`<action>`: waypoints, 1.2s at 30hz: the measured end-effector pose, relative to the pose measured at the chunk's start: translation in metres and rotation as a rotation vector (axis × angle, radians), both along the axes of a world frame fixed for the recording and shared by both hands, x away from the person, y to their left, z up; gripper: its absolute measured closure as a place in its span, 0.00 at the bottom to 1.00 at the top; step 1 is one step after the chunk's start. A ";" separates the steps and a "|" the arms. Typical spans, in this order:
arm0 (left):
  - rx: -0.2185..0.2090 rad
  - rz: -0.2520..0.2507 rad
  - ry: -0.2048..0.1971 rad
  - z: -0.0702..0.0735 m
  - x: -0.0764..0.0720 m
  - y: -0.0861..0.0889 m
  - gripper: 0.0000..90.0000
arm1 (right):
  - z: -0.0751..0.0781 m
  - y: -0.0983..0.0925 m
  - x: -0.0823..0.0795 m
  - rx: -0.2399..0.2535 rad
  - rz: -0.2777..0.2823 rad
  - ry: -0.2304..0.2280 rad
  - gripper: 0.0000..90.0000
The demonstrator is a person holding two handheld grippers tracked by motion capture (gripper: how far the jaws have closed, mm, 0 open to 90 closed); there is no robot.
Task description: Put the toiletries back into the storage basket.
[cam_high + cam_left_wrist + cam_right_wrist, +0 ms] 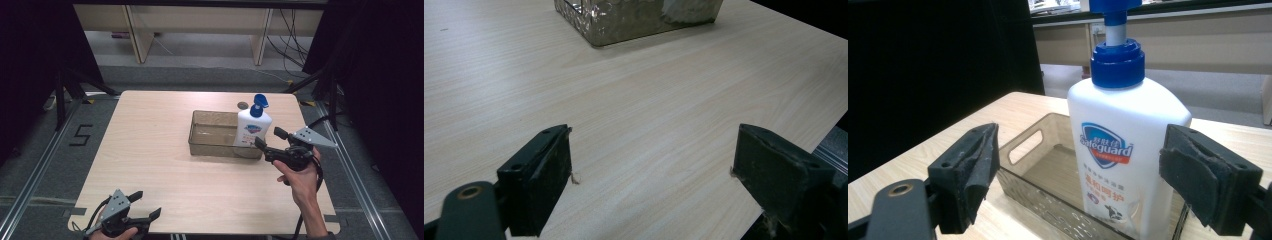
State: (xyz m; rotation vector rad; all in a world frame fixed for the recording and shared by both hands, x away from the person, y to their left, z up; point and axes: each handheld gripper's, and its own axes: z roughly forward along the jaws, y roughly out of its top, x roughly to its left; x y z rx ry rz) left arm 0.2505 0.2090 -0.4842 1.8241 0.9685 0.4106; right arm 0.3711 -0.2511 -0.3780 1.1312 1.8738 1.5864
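soap bottle (1126, 145) base is blurred behind the tinted bin (1045, 175) wall, pump top cropped at 12 o'clock; both grippers' jaws spread, empty.

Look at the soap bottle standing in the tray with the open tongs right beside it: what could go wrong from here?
1. The soap bottle is tall and stands upright at the tray's right end; a bump from the open right tongs could tip it.
2. A grip low on the bottle might catch the tray's wall, dragging the tray.
3. The smooth bottle might slip if squeezed off-centre.
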 end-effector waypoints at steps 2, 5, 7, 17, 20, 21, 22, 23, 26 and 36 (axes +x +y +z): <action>0.009 0.005 0.005 0.000 0.000 0.000 0.17 | -0.001 0.001 0.000 0.003 0.006 0.000 0.19; -0.013 0.009 0.001 0.000 0.000 -0.001 0.17 | -0.003 0.003 -0.002 0.020 0.002 0.008 0.19; 0.006 0.003 0.005 0.000 0.000 0.001 0.17 | -0.004 0.003 -0.001 0.009 0.004 -0.001 0.19; 0.005 0.005 0.006 0.000 0.000 0.001 0.17 | -0.009 0.006 -0.005 0.001 0.020 0.002 0.19; 0.006 0.005 0.008 0.000 0.000 0.001 0.17 | -0.009 0.007 -0.009 0.004 0.017 0.017 0.19; 0.002 0.007 0.007 0.000 0.000 0.001 0.17 | -0.010 0.007 -0.009 -0.005 0.017 0.005 0.19; 0.007 0.004 0.006 0.000 0.000 0.001 0.17 | -0.010 0.007 -0.010 -0.004 0.021 0.003 0.19; 0.002 0.007 0.006 0.000 0.000 0.001 0.17 | -0.011 0.006 -0.010 -0.010 0.022 -0.008 0.19; 0.002 0.008 0.006 0.000 0.000 0.001 0.17 | -0.011 0.006 -0.013 -0.016 0.024 0.019 0.19; -0.009 0.014 0.004 0.000 0.000 -0.001 0.17 | -0.017 0.008 -0.019 -0.019 0.038 0.007 0.18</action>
